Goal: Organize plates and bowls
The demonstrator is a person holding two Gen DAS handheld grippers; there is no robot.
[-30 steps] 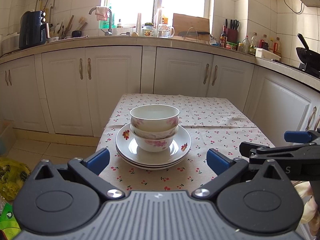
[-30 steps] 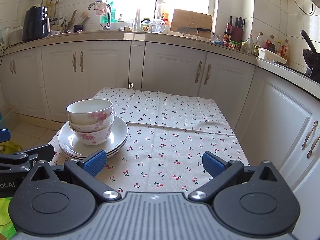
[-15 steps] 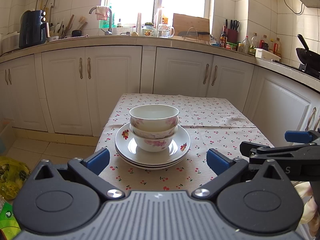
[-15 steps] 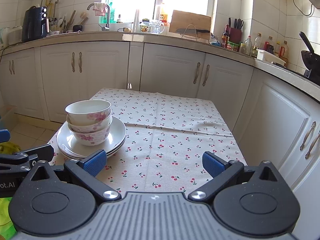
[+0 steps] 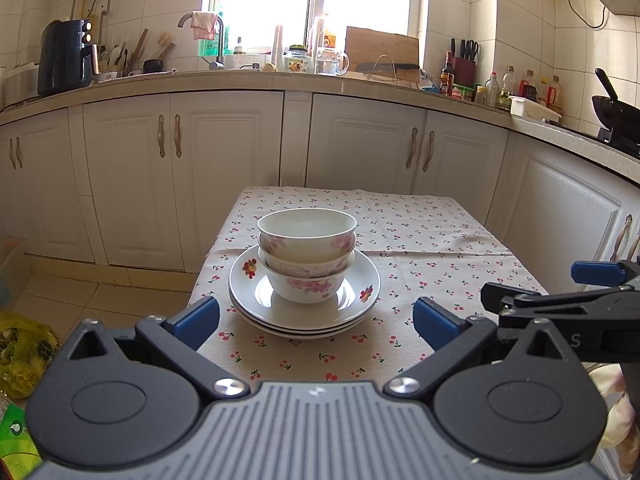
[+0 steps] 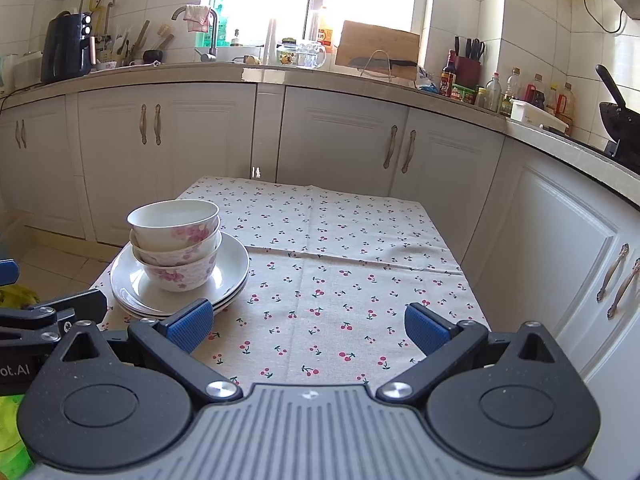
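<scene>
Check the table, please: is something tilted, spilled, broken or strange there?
Nothing stands out. Three bowls sit nested and upright on the stacked plates, with no chips or spills visible. The tablecloth only shows fold creases. Both hand-held grippers, left and right, are open and touch nothing.

The left hand-held gripper [image 5: 316, 318] and right hand-held gripper [image 6: 306, 322] hover side by side, jaws spread wide, gripping nothing.

Cherry-print tablecloth [image 5: 420, 240] is spread on the table; black air fryer [image 5: 66, 58], cutting board [image 5: 382, 50] and wok [image 5: 614, 110] are seen on the counter.
</scene>
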